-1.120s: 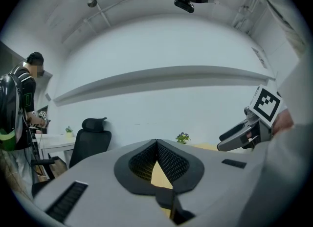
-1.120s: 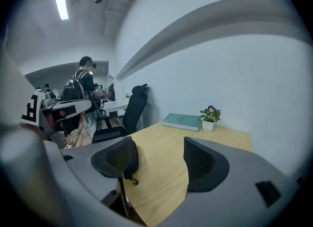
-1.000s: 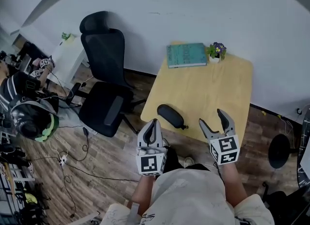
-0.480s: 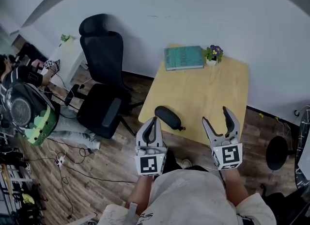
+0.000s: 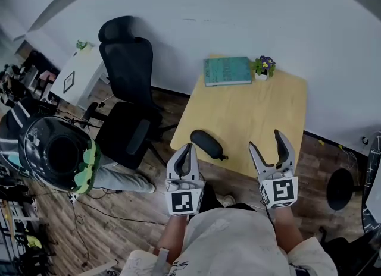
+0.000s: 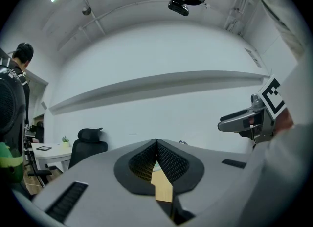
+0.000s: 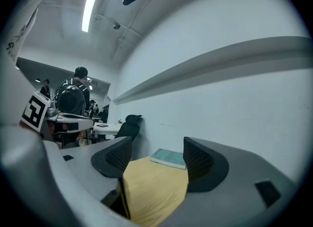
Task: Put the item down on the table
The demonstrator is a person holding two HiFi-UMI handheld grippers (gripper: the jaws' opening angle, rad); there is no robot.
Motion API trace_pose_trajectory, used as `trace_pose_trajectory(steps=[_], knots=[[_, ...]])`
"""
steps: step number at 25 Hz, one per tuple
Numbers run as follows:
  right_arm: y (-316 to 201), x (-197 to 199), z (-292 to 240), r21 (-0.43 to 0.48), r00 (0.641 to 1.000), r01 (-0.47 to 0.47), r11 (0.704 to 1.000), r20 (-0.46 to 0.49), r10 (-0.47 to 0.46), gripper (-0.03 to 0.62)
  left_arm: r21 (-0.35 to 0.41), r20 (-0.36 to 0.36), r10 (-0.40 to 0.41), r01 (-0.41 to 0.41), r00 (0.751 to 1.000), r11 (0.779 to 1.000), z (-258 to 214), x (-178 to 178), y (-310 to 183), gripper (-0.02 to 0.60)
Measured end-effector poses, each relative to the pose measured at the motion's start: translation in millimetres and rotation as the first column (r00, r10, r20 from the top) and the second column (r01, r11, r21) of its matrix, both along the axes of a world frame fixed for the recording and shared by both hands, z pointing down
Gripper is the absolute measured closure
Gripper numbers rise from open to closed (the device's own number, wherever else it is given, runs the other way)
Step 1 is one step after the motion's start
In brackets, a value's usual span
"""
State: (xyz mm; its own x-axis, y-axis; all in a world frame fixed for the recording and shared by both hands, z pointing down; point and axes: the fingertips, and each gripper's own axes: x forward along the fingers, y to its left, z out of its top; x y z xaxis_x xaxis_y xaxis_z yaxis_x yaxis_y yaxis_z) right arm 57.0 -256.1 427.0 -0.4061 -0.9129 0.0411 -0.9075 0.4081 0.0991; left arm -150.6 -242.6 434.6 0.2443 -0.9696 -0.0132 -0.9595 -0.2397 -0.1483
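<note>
A black mesh office chair (image 5: 128, 90) stands off the table's left side, out of the way. The left gripper (image 5: 188, 151) hangs at the near edge, its ribbed pads pressed together on nothing. Just past its tips the item, a black rounded oblong case (image 5: 206, 143), lies flat on the pale wooden table (image 5: 262, 114), so the putting-down looks done. A teal book (image 5: 227, 70) and a purple-flowered potted plant (image 5: 264, 65) keep to the far edge. The right gripper (image 5: 266, 141) is spread wide and empty.
</note>
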Motion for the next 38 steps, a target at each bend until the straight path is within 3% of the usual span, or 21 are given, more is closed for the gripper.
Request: trace_pose_trajectory(steps=[7, 13, 16, 18, 38], knots=[[-1, -4, -4, 0.022, 1.0, -0.002, 1.0, 0.002, 0.002, 0.292, -0.028, 0.007, -0.001, 0.001, 1.0, 1.0, -1, -2, 1, 0.573], [1, -8, -6, 0.031, 1.0, 0.002, 1.0, 0.018, -0.003, 0.436, -0.022, 0.003, -0.011, 0.011, 1.0, 1.0, 0, -7, 4, 0.574], [1, -8, -5, 0.031, 1.0, -0.009, 0.999, 0.021, 0.009, 0.549, -0.02, 0.0, -0.012, 0.012, 1.0, 1.0, 0, -8, 4, 0.574], [3, -9, -5, 0.025, 0.999, -0.009, 1.0, 0.037, 0.008, 0.577, -0.022, 0.006, -0.011, 0.011, 1.0, 1.0, 0, -9, 5, 0.573], [6, -26, -3, 0.004, 1.0, 0.022, 1.0, 0.015, -0.022, 0.579, -0.022, -0.007, -0.041, 0.041, 0.999, 0.999, -1, -25, 16, 0.574]])
